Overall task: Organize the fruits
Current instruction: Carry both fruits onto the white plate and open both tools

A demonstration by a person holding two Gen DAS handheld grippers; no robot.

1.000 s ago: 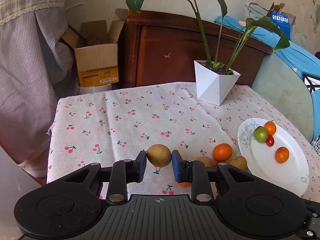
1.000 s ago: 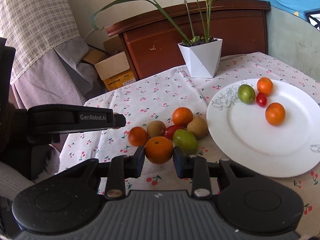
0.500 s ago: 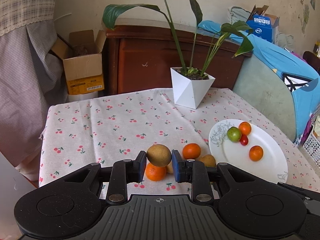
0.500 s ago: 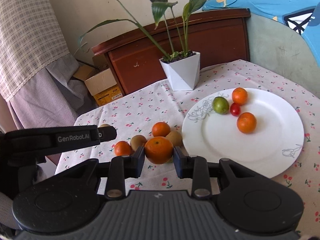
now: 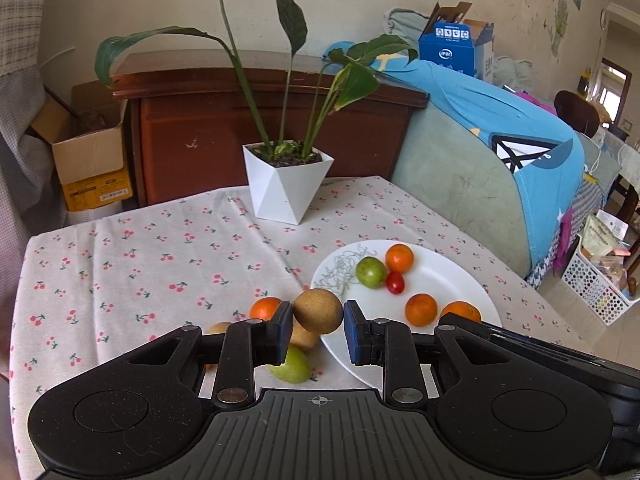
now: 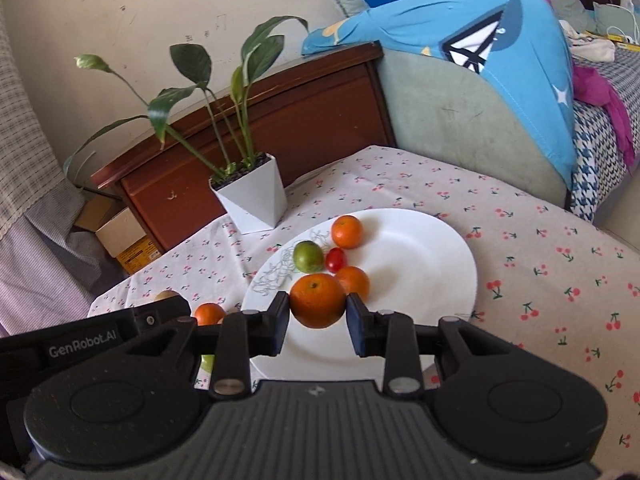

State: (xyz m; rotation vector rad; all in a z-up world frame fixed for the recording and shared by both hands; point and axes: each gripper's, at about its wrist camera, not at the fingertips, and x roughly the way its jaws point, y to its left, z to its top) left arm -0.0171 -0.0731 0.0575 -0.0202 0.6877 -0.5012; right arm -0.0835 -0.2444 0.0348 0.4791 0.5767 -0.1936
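My left gripper [image 5: 318, 322] is shut on a brown round fruit [image 5: 318, 311] and holds it above the near left rim of the white plate [image 5: 448, 280]. My right gripper [image 6: 318, 322] is shut on an orange [image 6: 318, 300] and holds it over the white plate [image 6: 420, 248]. On the plate lie a green fruit [image 6: 308, 256], a small red tomato [image 6: 335, 260] and two oranges [image 6: 347, 232]. Left of the plate on the cloth lie an orange [image 5: 265, 308], a green fruit [image 5: 293, 366] and brown fruits, partly hidden by my left fingers.
A white pot with a tall green plant [image 5: 288, 188] stands at the back of the cherry-print tablecloth [image 5: 120, 264]. A wooden cabinet [image 5: 240, 128] and a cardboard box [image 5: 88, 160] are behind the table. A sofa with a blue cover [image 5: 500, 152] is to the right.
Both grippers have moved right with their fruit. The right gripper's orange now hangs over the plate, and the left gripper's brown fruit is at the plate's rim.
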